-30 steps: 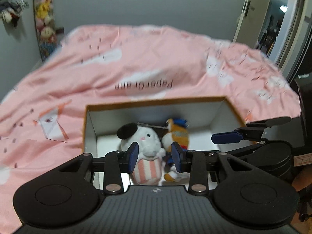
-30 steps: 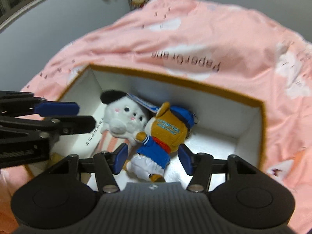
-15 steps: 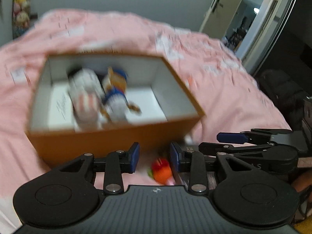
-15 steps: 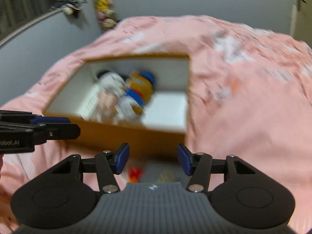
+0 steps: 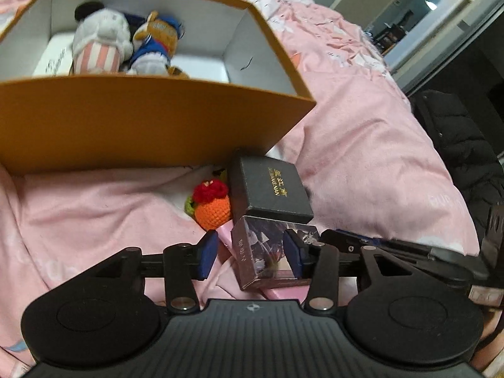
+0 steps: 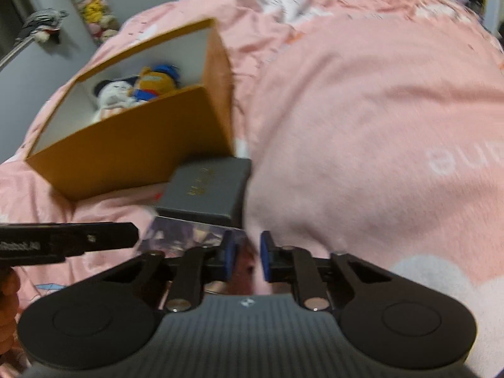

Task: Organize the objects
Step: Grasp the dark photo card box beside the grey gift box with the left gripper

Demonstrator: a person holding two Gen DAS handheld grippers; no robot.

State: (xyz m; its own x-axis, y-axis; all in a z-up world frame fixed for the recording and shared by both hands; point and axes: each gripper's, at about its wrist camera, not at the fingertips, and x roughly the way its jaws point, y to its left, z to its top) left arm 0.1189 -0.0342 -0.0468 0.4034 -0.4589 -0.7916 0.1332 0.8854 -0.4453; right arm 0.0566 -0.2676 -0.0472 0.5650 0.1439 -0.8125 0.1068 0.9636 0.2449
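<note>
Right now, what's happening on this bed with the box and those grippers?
A person is tidying things into the orange box on the pink bedspread. Two plush toys already lie inside. Both grippers have come down to the pile in front of it. The left gripper, jaws just opening, straddles the clear box without gripping. The right gripper has been closing beside it, holding nothing visible.

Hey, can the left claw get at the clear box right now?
Probably yes. The left claw is open with the clear box already between its fingers; nothing blocks it, though the black box rests against it.
</note>
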